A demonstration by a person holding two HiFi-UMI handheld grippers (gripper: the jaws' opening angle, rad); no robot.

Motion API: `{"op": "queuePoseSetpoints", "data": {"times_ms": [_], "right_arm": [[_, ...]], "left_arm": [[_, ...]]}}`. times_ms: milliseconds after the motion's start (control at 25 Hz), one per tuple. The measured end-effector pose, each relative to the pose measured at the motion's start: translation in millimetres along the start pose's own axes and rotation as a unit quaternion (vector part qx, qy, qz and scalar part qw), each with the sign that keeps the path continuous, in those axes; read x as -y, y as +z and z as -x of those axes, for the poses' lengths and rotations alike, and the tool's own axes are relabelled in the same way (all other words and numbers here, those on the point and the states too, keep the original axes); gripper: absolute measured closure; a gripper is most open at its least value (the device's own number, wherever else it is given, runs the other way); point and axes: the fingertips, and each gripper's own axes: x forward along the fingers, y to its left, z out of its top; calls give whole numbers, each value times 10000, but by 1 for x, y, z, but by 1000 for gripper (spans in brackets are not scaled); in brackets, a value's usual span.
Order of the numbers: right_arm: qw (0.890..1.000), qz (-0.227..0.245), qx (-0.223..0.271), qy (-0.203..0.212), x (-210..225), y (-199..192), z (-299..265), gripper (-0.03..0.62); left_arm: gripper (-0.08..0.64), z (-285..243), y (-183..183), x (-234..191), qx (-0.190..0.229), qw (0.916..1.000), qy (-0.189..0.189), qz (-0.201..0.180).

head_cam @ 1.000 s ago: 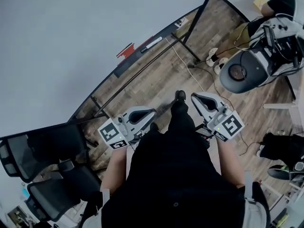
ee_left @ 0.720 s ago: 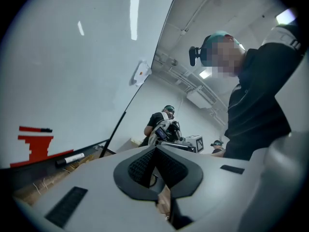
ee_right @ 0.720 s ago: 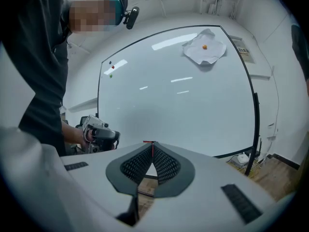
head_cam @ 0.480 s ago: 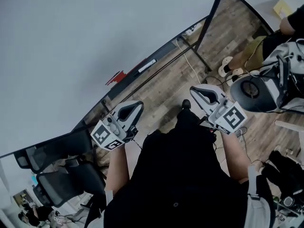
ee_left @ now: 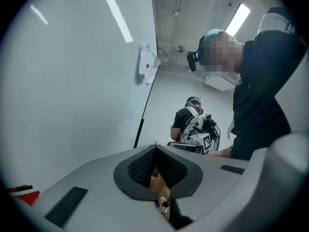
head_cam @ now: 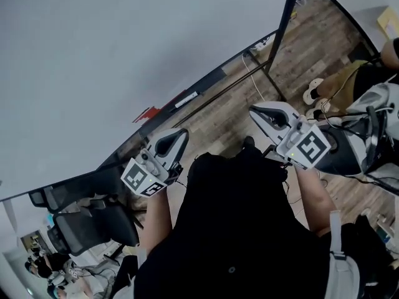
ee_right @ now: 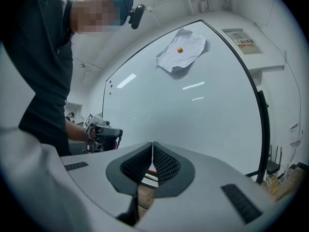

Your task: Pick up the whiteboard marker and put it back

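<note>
The whiteboard marker (head_cam: 186, 99), white and slim, lies on the ledge along the bottom edge of the big whiteboard (head_cam: 93, 55). A red eraser (head_cam: 144, 113) rests on the same ledge to its left. My left gripper (head_cam: 182, 132) is shut and empty, pointing up at the ledge a short way below the marker. My right gripper (head_cam: 252, 109) is also shut and empty, held off to the marker's right over the wooden floor. In the left gripper view the jaws (ee_left: 155, 149) meet with nothing between them; the right gripper (ee_right: 152, 146) shows the same.
The whiteboard's black stand post (head_cam: 283, 30) rises at the right, with a cable (head_cam: 251, 73) on the floor by it. Black office chairs (head_cam: 81, 229) stand at the lower left. Another person with equipment (head_cam: 368, 129) is at the right. A paper sheet (ee_right: 181, 50) hangs on the board.
The head view has swung towards the whiteboard. Both grippers stayed shut, drew further apart, and the marker's ledge now lies closer to the left gripper's tip.
</note>
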Motion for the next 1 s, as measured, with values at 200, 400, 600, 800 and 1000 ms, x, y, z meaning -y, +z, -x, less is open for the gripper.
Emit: {"op": "queuePoseSetpoints", "data": {"times_ms": [200,400,600,800,1000], "right_arm": [[9997,-123,19,219,2,0,-4,572],[9991,-167,110,366,-10,-4,-24,572],[9996,-184,-40,201,-16,-12,-50,572],[9991,-275,-154,-279,-6,-18,-75,572],[9960,-398,-152,-783,9,-21,-87,572]], "left_arm": [[549,-16,16,-4,-174,9990,170,-375],[548,-3,26,-33,-235,9902,827,-1102],[549,11,15,-71,-601,9888,820,-1091],[548,7,-15,-107,-1482,9727,780,-1605],[548,1,-57,-124,-2504,9492,568,-1818]]}}
